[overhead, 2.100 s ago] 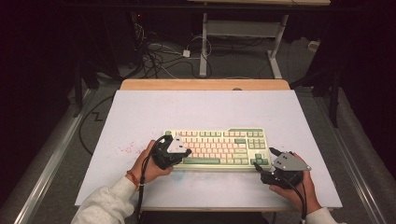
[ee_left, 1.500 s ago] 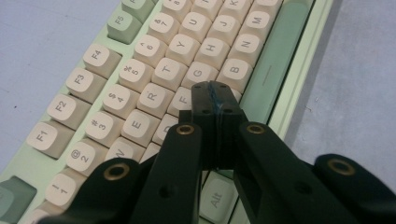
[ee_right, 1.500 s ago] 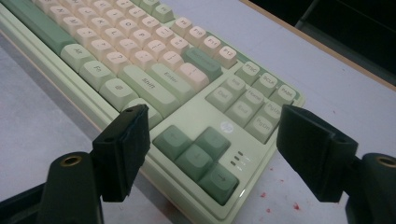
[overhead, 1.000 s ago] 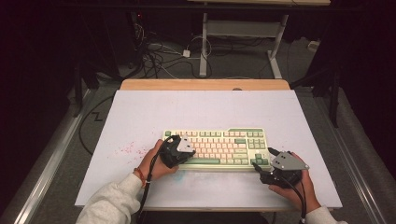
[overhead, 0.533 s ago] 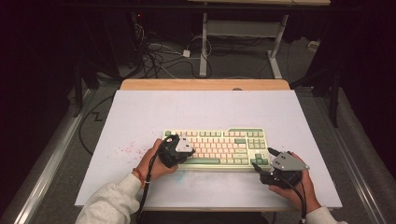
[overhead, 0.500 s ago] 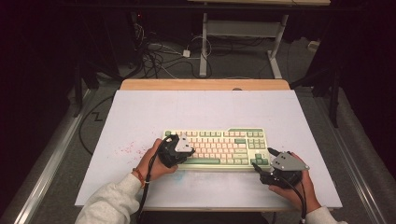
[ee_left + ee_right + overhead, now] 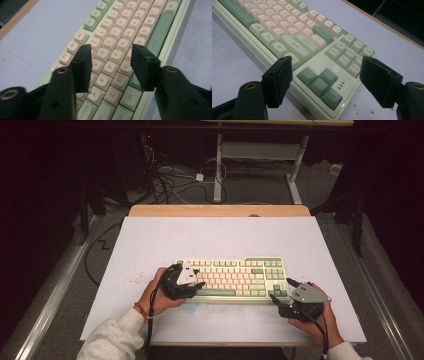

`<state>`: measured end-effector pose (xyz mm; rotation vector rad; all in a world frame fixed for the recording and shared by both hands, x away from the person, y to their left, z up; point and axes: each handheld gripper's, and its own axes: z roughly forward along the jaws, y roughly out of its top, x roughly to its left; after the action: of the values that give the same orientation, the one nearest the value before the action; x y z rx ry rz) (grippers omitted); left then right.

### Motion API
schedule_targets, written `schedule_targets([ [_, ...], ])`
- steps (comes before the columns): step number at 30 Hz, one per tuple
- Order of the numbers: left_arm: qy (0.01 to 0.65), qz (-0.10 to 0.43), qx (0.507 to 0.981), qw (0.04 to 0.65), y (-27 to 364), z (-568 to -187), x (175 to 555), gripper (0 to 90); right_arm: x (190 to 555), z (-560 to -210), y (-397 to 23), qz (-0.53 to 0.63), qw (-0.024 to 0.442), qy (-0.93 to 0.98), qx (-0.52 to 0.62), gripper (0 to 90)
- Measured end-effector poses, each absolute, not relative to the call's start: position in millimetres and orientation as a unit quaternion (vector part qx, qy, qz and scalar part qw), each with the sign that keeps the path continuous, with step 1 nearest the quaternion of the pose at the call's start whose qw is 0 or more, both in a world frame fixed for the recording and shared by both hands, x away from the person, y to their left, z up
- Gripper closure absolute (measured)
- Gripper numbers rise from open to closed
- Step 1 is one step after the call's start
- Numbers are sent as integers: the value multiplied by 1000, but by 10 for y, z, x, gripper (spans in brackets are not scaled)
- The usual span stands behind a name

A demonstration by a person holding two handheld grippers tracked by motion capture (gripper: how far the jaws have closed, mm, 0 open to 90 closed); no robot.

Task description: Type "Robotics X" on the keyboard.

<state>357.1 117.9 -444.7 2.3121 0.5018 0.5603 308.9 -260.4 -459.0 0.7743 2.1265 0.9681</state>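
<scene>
Keyboard under both open jaws.

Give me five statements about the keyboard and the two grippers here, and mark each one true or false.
1. The keyboard lies flat on the white table top. True.
2. The left gripper is clamped on a keycap. False: its jaws have just been opening and stand apart above the letter keys, with nothing pinched between them.
3. The right gripper is at the end with the arrow keys. True.
4. The space bar is bright red. False: it is green.
5. The right gripper's jaws are shut tight. False: they stand wide apart, with the arrow keys seen between them.
</scene>
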Motion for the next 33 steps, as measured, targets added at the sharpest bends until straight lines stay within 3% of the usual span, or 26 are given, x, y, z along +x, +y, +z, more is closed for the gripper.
schedule_targets([
  [5, 205, 242, 881, 351, 1263, -4487, 3512, 289, 3081, -4591, -2608, 372, 333, 815, 296, 268],
  [9, 211, 253, 872, 362, 1368, -4506, 3460, 205, 3085, -4591, -2604, 373, 331, 815, 296, 268],
  [33, 271, 253, 859, 354, 1949, -4716, 3195, 193, 3091, -4608, -2582, 368, 329, 818, 294, 268],
])
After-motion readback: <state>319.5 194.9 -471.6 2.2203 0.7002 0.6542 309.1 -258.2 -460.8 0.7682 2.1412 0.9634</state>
